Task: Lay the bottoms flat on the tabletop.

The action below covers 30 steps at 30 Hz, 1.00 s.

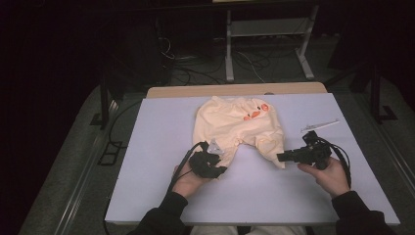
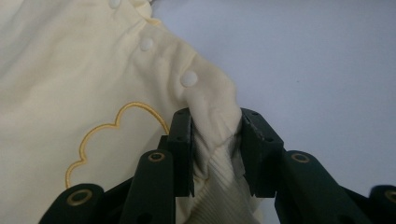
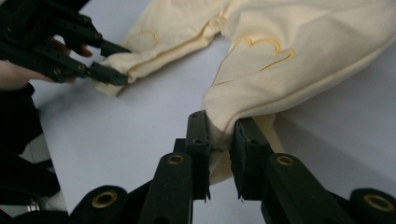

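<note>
A pair of pale yellow baby trousers (image 1: pixel 238 127) is spread flat on the white table (image 1: pixel 147 161), set toward the far edge and a little right of the middle. The waistband is turned to the far edge and the two legs run toward the near edge, so the long axis lies from far to near, with the legs splayed slightly apart. An orange print is seen near the waist, and a row of white snaps (image 2: pixel 189 78) runs along the inner seam.

The left gripper (image 1: pixel 211 164) is closed on the ribbed cuff (image 2: pixel 219 158) of the left leg; in the left gripper view the cloth is bunched and pinched between the fingers (image 2: pixel 182 140). The right gripper (image 1: pixel 280 157) is likewise clamped on the cuff of the right leg (image 3: pixel 233 112), the fabric squeezed into a narrow fold between its fingers (image 3: pixel 198 140).

The garment is judged to be light, soft and limp, without any stiffness; it will sag and drape wherever it is not supported, and it is not fragile. The cuffs, being thicker and ribbed, are judged good places to be held, since thin cloth could slip out. A lift by both cuffs would likely leave the waist hanging lowest.
</note>
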{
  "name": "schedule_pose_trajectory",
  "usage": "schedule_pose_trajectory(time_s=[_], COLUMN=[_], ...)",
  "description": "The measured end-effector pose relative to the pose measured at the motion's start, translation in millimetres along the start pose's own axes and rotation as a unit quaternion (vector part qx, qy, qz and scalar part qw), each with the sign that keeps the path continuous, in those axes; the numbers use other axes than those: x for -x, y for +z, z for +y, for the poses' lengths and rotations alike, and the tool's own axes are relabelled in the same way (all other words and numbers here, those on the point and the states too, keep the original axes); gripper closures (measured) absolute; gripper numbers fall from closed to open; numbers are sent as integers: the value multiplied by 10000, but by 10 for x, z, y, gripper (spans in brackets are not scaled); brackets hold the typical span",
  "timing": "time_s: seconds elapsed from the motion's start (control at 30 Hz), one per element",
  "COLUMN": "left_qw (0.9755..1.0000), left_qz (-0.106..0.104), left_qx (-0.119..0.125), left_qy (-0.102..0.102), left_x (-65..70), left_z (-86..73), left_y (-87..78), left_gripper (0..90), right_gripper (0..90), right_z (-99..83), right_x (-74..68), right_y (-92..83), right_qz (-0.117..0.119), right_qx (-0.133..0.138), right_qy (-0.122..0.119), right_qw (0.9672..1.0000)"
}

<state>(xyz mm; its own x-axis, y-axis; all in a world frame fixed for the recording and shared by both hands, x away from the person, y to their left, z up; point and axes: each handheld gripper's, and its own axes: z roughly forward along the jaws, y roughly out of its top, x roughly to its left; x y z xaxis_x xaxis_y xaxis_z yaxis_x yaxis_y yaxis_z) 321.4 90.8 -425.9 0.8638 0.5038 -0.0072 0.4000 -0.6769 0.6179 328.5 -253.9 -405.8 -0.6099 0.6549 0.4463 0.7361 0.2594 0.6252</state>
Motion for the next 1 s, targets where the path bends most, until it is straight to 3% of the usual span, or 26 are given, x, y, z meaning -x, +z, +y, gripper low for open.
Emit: schedule_pose_trajectory(time_s=[0.2,0.53,1.0], left_qw=[9999,9999,9999], left_qz=[-64,-38,-70], left_qx=[-113,-106,-45], left_qy=[15,-19,-91], left_x=[-14,-8,-29], left_z=[-11,-17,-21], left_y=[43,70,77], left_gripper=[659,657,659], right_gripper=[769,771,771], right_z=[19,-19,-12], right_x=[73,371,697], right_y=[-112,-237,-28], right_qz=[-177,-684,-1371], right_qx=[339,527,187], right_qy=[61,413,503], right_qw=[9992,9954,9891])
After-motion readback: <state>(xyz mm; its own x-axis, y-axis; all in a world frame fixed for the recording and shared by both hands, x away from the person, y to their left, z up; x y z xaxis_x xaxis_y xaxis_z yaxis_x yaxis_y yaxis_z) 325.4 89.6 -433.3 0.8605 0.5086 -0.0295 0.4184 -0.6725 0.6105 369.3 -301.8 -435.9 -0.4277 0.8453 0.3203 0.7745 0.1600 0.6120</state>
